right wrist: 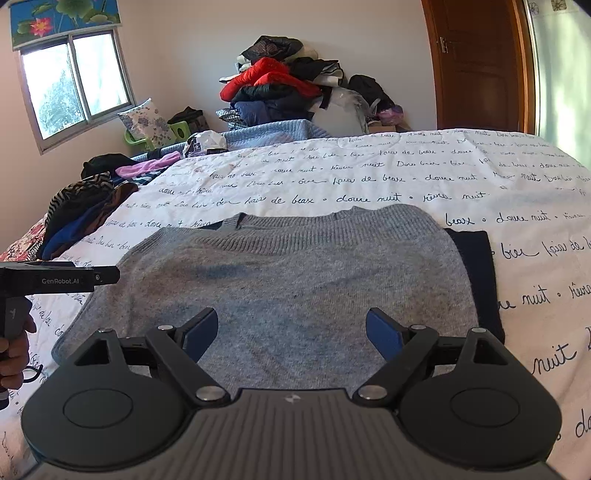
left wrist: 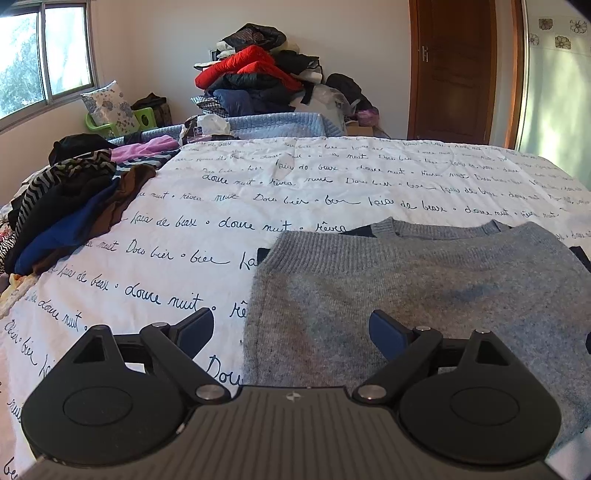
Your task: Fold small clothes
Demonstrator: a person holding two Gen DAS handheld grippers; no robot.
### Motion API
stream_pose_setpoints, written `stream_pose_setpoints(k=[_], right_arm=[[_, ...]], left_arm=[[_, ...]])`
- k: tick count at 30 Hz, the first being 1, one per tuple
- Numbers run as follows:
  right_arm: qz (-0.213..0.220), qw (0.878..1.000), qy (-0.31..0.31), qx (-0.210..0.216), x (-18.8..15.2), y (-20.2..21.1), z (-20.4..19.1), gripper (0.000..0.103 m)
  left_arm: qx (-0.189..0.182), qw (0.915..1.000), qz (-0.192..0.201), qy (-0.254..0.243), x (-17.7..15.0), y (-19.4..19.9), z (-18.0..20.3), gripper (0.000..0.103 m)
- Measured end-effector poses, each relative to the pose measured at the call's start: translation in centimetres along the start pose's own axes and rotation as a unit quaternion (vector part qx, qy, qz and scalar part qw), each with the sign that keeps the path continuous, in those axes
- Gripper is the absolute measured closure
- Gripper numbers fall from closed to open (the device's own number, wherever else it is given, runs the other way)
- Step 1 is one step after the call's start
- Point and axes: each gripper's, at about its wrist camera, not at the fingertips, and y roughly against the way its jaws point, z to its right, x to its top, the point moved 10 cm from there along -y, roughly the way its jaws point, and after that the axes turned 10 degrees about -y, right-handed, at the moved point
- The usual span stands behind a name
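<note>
Grey sweater (right wrist: 280, 280), left claw (right wrist: 110, 275) seen only rightward

White bedspread (left wrist: 332, 184) printed with dark cursive script. Blue quilted blanket (left wrist: 280, 123) beyond its far edge. Tall heap of jackets (left wrist: 255, 70), red one on top, against far wall. Floral pillow (left wrist: 109, 105) on green plastic chair (left wrist: 144, 118) under window (left wrist: 40, 55). Brown wooden door (left wrist: 456, 66) at right. Lotus-print blind (right wrist: 62, 18) above window.
</note>
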Motion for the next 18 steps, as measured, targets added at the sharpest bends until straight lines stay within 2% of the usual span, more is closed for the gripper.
stream_pose_setpoints(k=[10,13,18], right_arm=[[-0.021,0.998,0.047,0.036,-3.1,0.5,-4.0,0.015],[-0.022,0.998,0.052,0.036,-3.7,0.4,-4.6,0.015],[-0.026,0.997,0.066,0.035,-4.8,0.2,-5.4,0.015]], left_arm=[[-0.006,0.9998,-0.001,0.019,-0.5,0.4,-2.1,0.013],[0.007,0.9997,-0.005,0.025,-0.8,0.3,-3.5,0.013],[0.006,0.9985,-0.005,0.054,-1.2,0.3,-4.7,0.012]])
